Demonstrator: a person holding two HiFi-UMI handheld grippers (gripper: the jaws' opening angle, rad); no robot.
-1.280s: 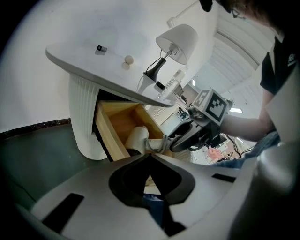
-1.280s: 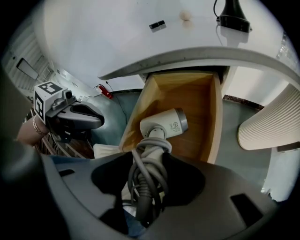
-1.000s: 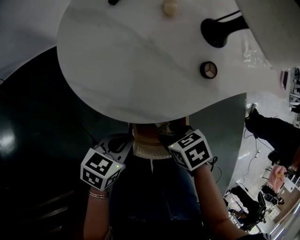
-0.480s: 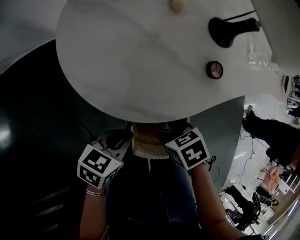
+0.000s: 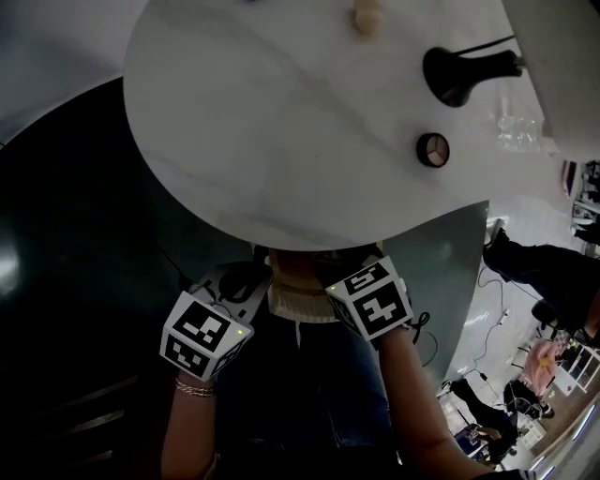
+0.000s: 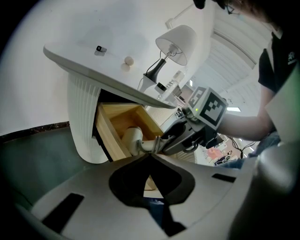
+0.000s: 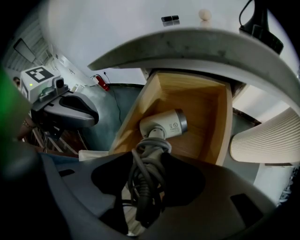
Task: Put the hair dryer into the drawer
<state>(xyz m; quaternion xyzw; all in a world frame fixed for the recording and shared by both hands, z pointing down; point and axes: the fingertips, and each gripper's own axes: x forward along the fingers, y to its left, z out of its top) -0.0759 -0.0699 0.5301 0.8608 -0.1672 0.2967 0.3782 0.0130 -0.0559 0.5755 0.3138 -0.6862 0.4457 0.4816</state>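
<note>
A white hair dryer [image 7: 164, 125] with its grey cord wound round the handle hangs over the open wooden drawer [image 7: 201, 105], its head inside the drawer's mouth. My right gripper [image 7: 147, 159] is shut on the corded handle. In the left gripper view the hair dryer [image 6: 132, 139] sticks out of the right gripper [image 6: 185, 136] above the drawer [image 6: 112, 124]. My left gripper [image 6: 151, 155] is shut and empty, a little to the left of the drawer. From the head view the tabletop hides the drawer; the left gripper [image 5: 217, 309] and right gripper [image 5: 361, 286] sit at its near edge.
The white marble tabletop [image 5: 281, 122] overhangs the drawer. It carries a black lamp base [image 5: 457, 75], a small round compact [image 5: 432, 150] and a cream knob [image 5: 367, 14]. A ribbed white pedestal [image 6: 84, 122] stands left of the drawer. The floor [image 5: 66, 262] is dark green.
Both grippers stay at the table's near edge, barely shifted. The head view has drifted slightly.
</note>
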